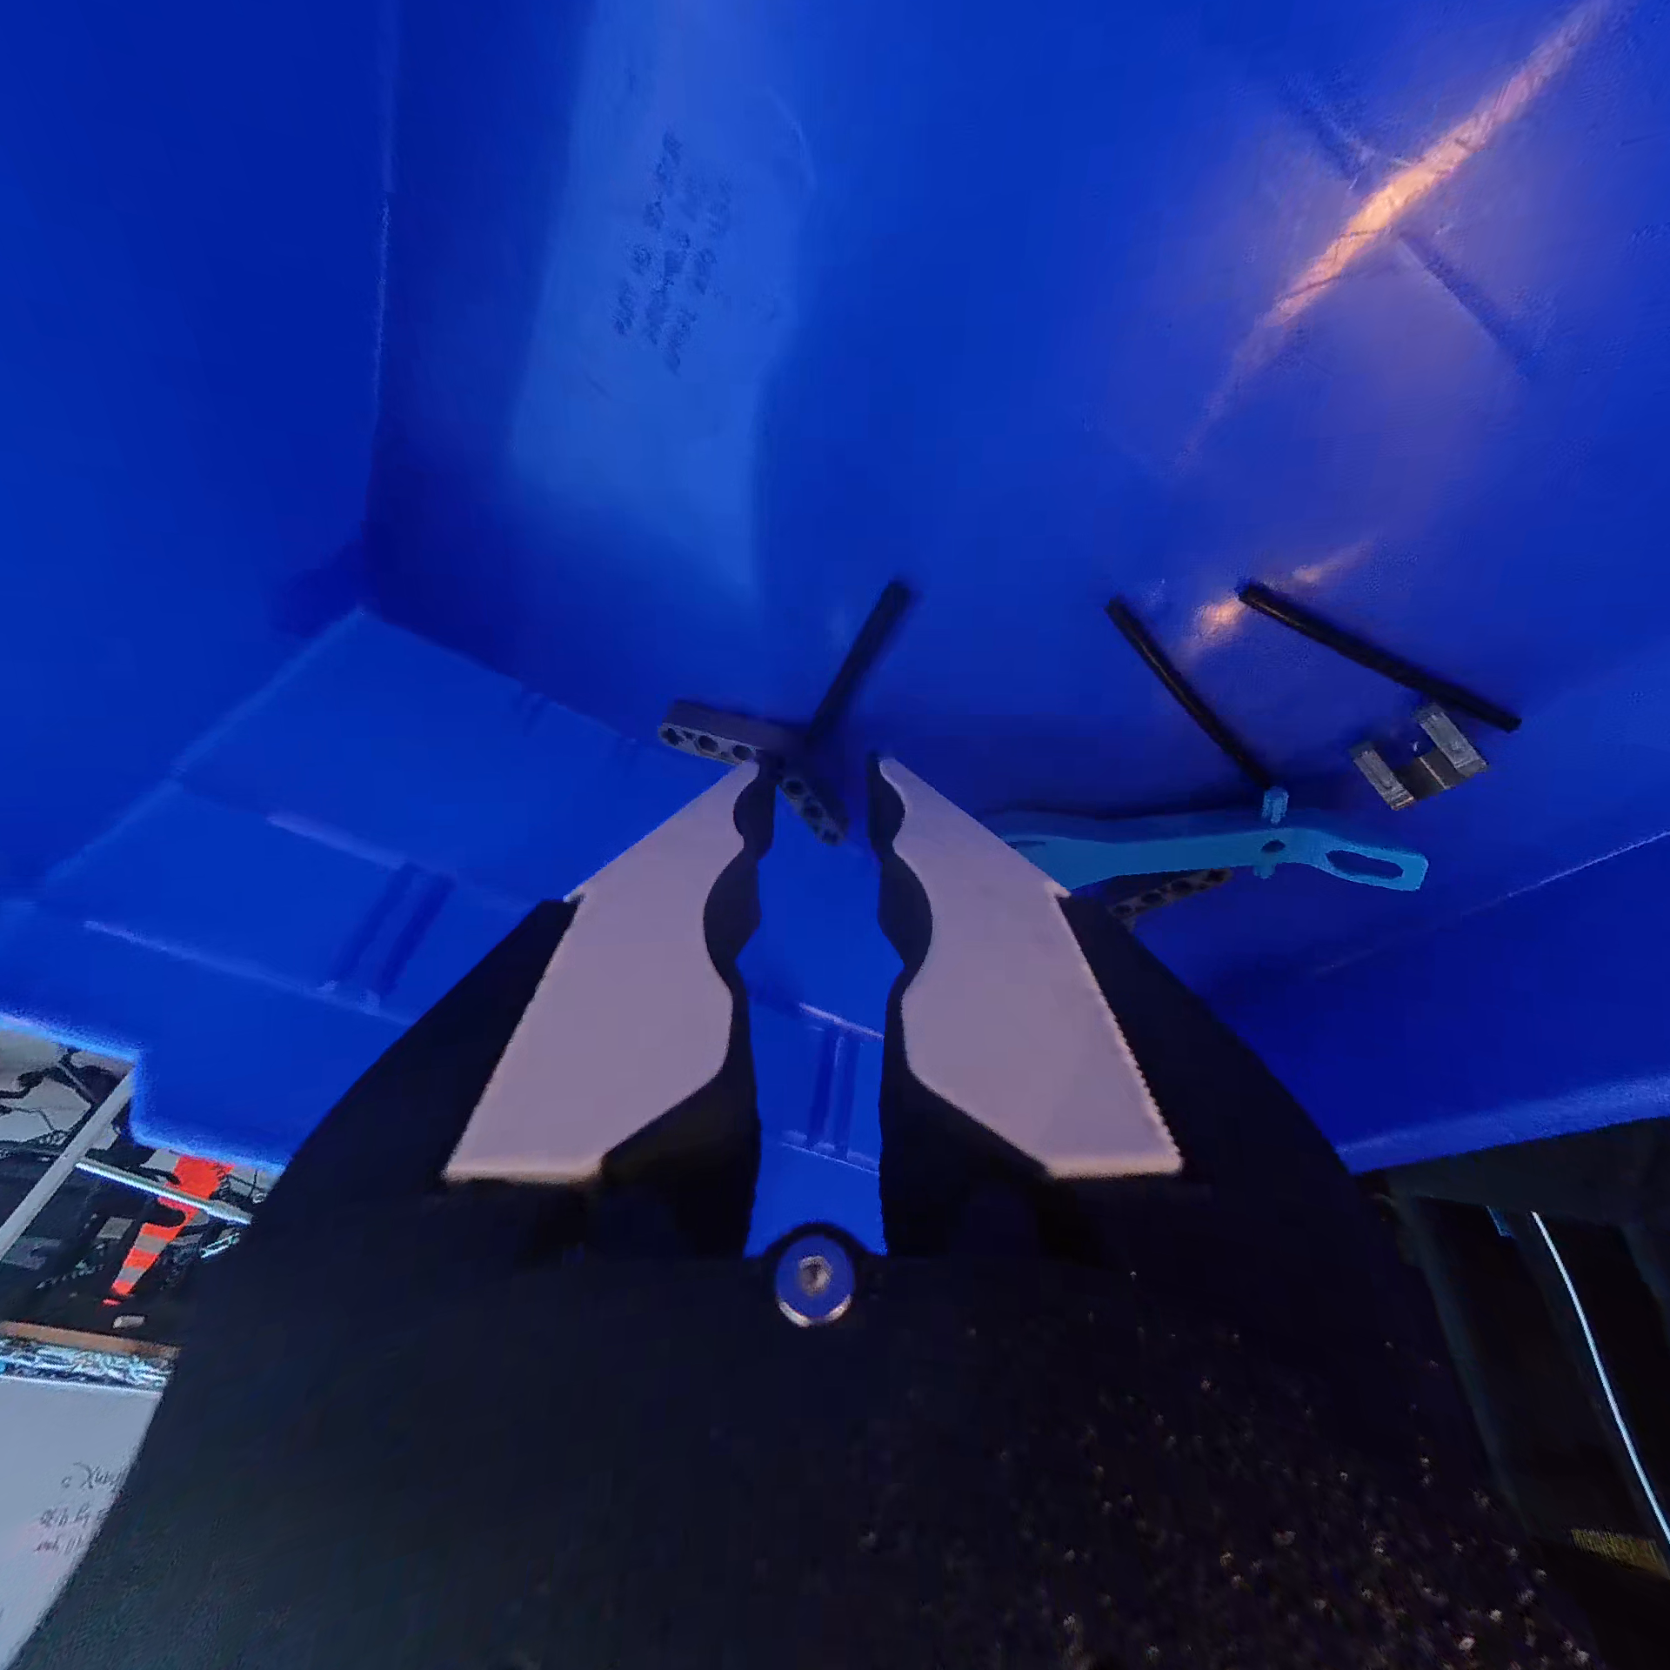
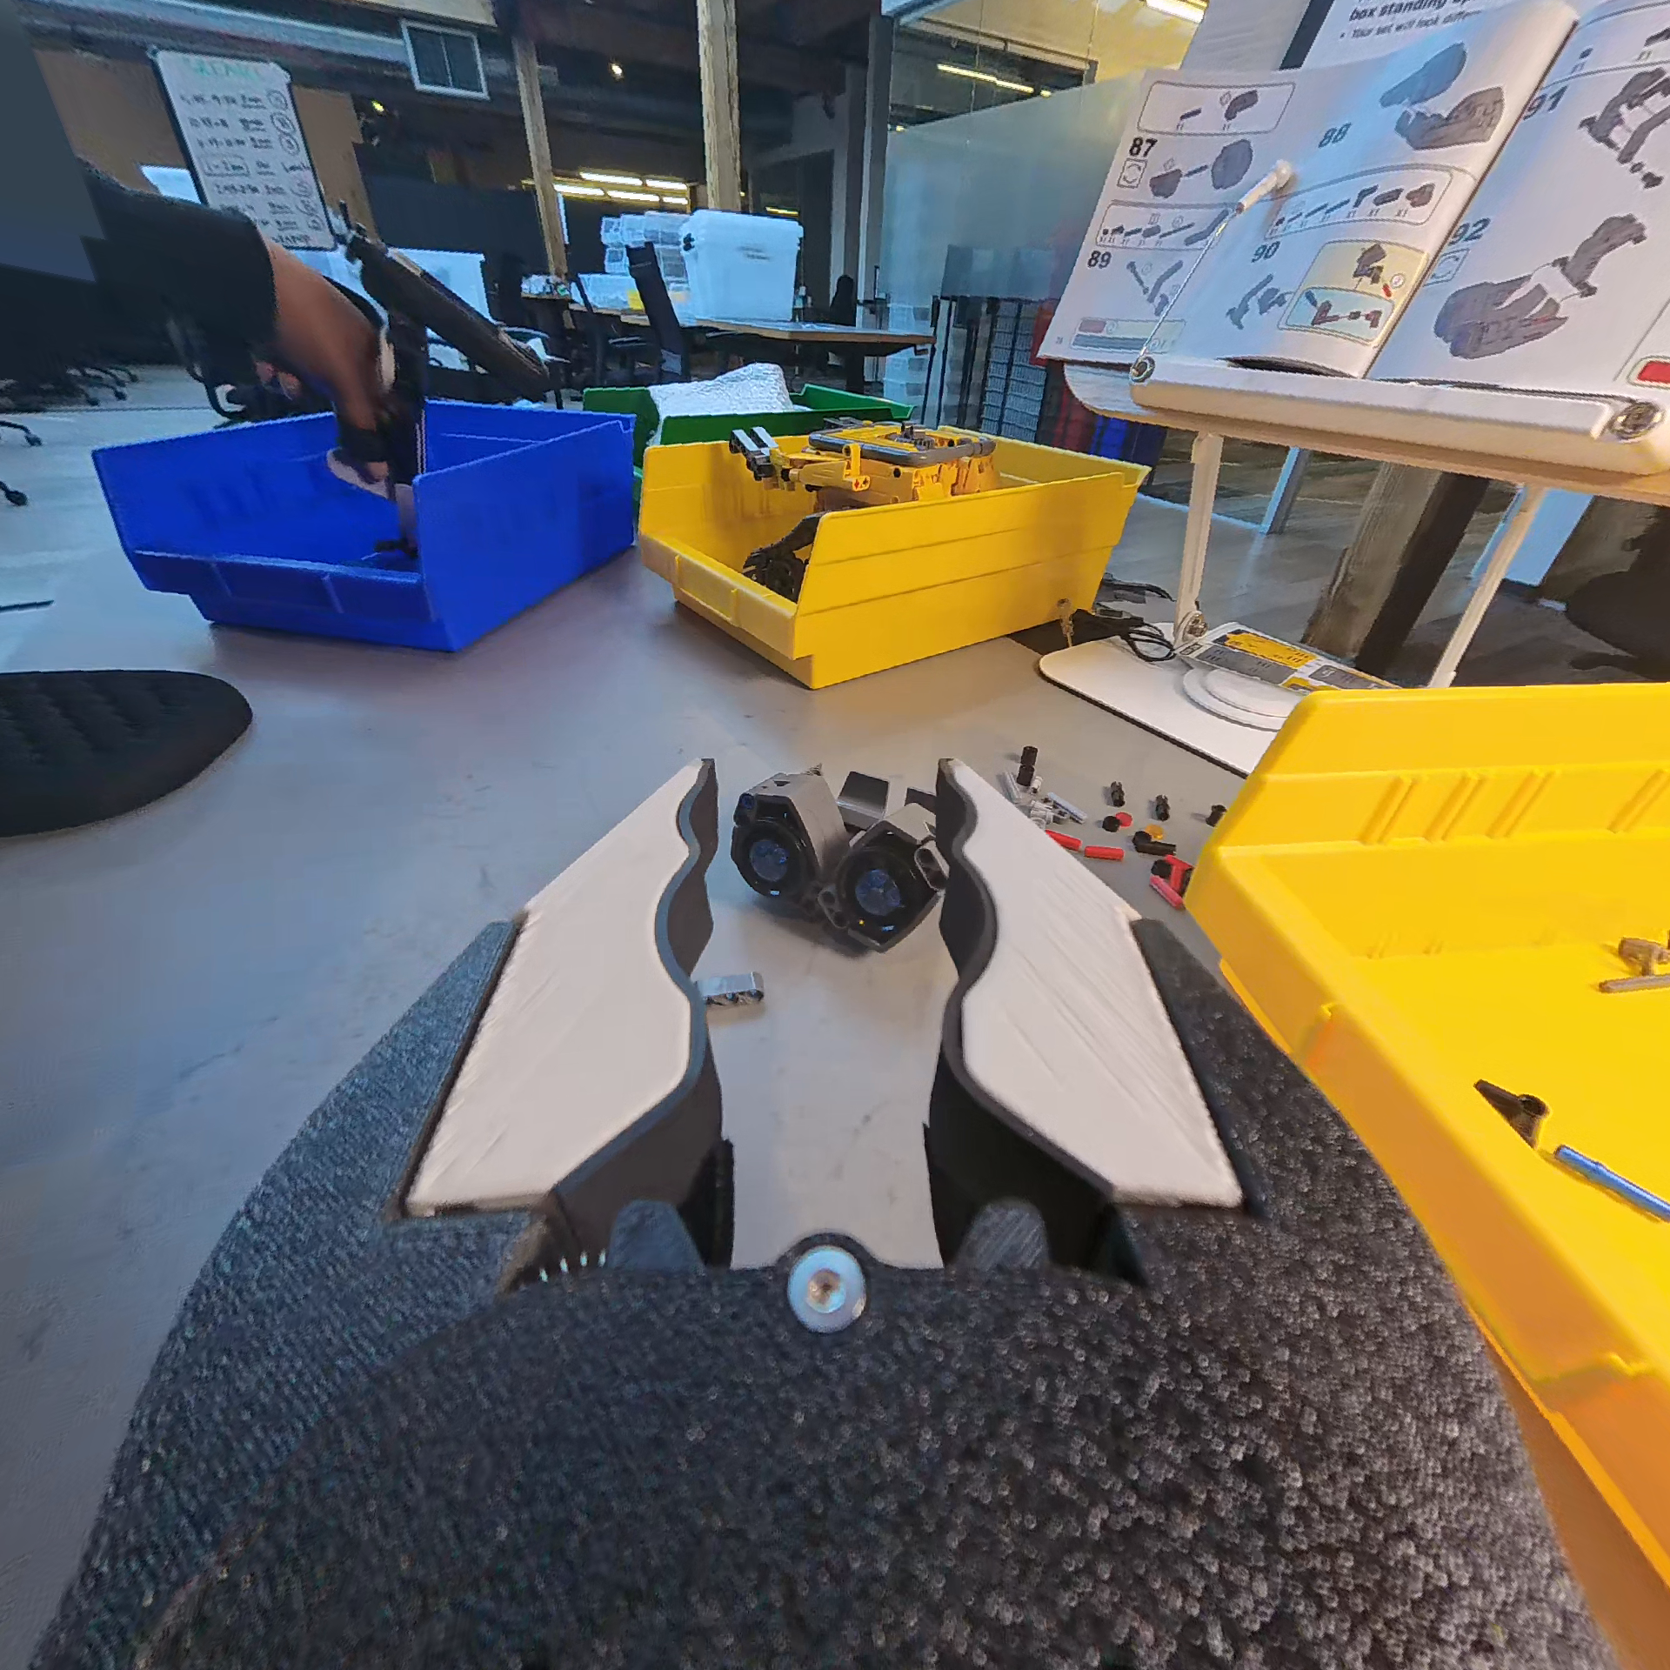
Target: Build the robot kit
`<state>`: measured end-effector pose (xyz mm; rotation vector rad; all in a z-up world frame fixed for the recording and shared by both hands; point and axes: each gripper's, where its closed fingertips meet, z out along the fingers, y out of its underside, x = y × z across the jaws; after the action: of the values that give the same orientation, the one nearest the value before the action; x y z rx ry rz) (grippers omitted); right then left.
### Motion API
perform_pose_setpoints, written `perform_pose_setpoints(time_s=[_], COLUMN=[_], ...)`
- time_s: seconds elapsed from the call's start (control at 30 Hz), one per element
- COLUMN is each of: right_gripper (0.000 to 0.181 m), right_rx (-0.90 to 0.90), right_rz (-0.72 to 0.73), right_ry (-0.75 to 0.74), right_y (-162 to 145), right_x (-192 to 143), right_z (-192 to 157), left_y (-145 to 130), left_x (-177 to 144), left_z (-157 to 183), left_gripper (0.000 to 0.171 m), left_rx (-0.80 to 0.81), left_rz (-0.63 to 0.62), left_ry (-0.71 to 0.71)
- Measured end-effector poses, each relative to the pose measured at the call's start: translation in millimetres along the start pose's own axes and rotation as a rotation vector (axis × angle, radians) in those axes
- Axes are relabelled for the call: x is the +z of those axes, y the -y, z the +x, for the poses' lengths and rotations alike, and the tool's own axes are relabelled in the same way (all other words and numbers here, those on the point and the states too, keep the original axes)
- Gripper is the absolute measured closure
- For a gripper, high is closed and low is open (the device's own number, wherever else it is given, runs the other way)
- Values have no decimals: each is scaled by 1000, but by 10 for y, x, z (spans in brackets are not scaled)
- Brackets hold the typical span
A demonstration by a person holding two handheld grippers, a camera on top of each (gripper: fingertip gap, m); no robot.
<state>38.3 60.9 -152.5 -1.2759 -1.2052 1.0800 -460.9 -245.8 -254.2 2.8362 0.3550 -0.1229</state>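
Note:
In the left wrist view my left gripper is open, down inside a blue bin. Its tips straddle the end of a grey holed beam crossed by a black axle. In the right wrist view my right gripper is open just above the grey table. Its fingers flank a grey-and-black assembly with two round blue-centred ends; the right finger is at its side. A small grey beam lies between the fingers, nearer the camera.
The blue bin also holds a light blue flat part, two black axles and a grey clip. On the table: the blue bin, a yellow bin with a yellow model, a nearer yellow bin, loose small parts, a booklet stand, a black mat. Spacing between my two grippers at the tips: around 60 cm.

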Motion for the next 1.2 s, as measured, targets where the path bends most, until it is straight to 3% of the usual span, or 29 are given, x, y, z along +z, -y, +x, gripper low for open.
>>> perform_pose_setpoints(time_s=[0.27,0.43,0.57,0.6,0.73,0.87,1.0,1.1,1.2], right_gripper=[135,135,135,135,135,135,135,135,135], right_rx=[8,18,21,22,39,53,45,36,35], right_rz=[-2,-17,-23,-23,-19,-19,-18,-21,-21], right_ry=[-1,5,0,-4,-13,-8,-8,-11,-3], right_y=[2,-37,-53,-55,-52,-59,-55,-62,-62], right_x=[-8,7,2,-1,-15,-10,-6,-1,10], right_z=[13,7,26,36,71,73,68,62,40], left_y=[-19,-120,-157,-131,-132,-39,263,499,576], left_x=[-83,22,116,112,24,-313,-1019,-1784,-2408], left_z=[-102,-129,-128,-141,-175,-168,63,483,1165], left_gripper=[143,136,145,161,163,164,164,164,164], left_rx=[62,173,216,223,235,205,205,278,379], left_rz=[-25,-158,-234,-222,-174,21,423,807,1098], left_ry=[115,167,149,148,136,96,76,63,-58])
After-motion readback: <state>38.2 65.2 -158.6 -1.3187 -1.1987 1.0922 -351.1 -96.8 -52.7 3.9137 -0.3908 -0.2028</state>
